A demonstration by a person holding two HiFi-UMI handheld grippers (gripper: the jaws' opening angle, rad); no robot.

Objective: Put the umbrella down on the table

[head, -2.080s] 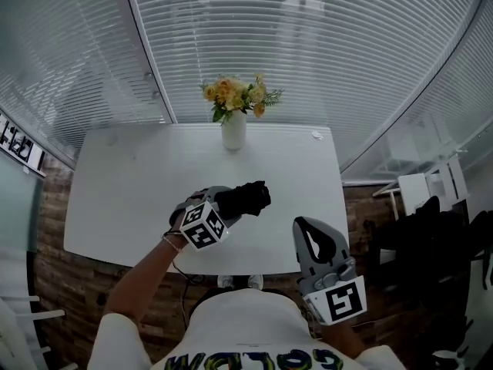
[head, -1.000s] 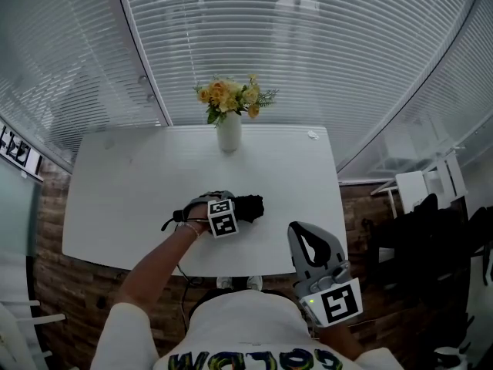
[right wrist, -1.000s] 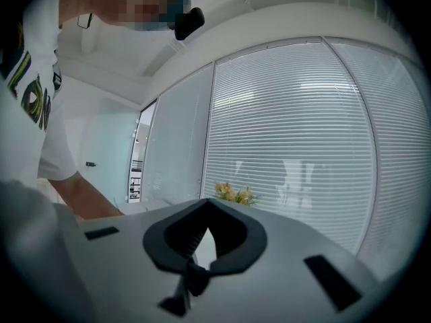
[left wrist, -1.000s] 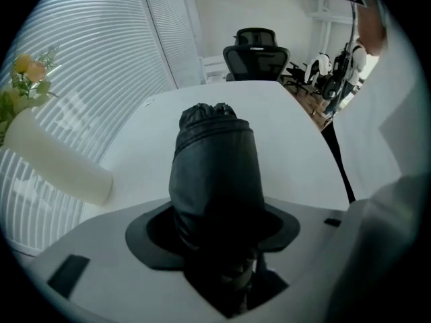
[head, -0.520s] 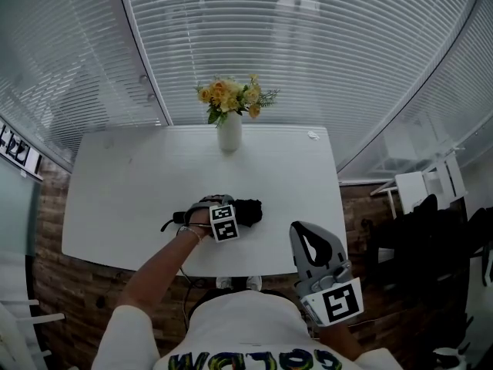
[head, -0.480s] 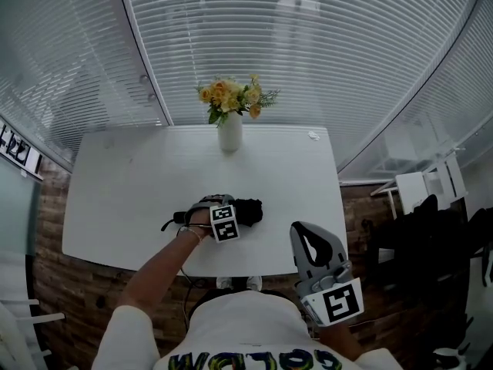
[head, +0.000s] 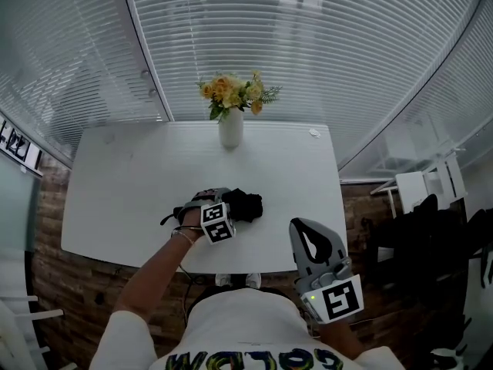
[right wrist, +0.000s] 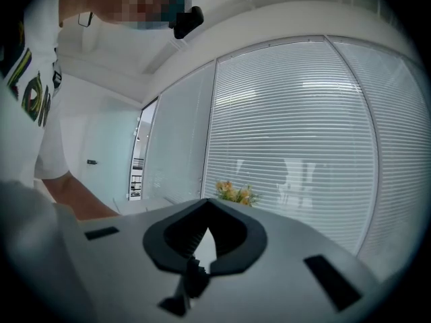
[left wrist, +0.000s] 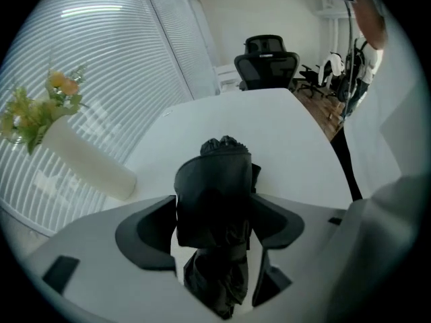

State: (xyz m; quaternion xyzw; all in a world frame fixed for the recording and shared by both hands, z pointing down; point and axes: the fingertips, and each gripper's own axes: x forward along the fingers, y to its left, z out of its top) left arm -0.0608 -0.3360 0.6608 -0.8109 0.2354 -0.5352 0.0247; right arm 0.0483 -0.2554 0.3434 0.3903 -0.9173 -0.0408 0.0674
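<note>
The folded black umbrella (head: 243, 204) lies on the white table (head: 115, 183), near its front edge. My left gripper (head: 223, 206) points steeply down over it. In the left gripper view the umbrella (left wrist: 215, 194) stands between the two jaws of the left gripper (left wrist: 215, 231); the jaws are opening, and a thin gap shows beside the left pad. My right gripper (head: 310, 237) hangs in front of the table at the right, away from the umbrella. In its own view the right gripper (right wrist: 195, 274) has its tips together with nothing in them.
A white vase of yellow flowers (head: 232, 126) stands at the table's far edge, in the middle. A small object (head: 314, 134) lies at the far right corner. Blinds close off the back, and office chairs (left wrist: 269, 62) stand beyond the table's end.
The left gripper's jaws have spread apart around the umbrella and the hand has lifted a little. The umbrella stays on the table. The right gripper has not moved.
</note>
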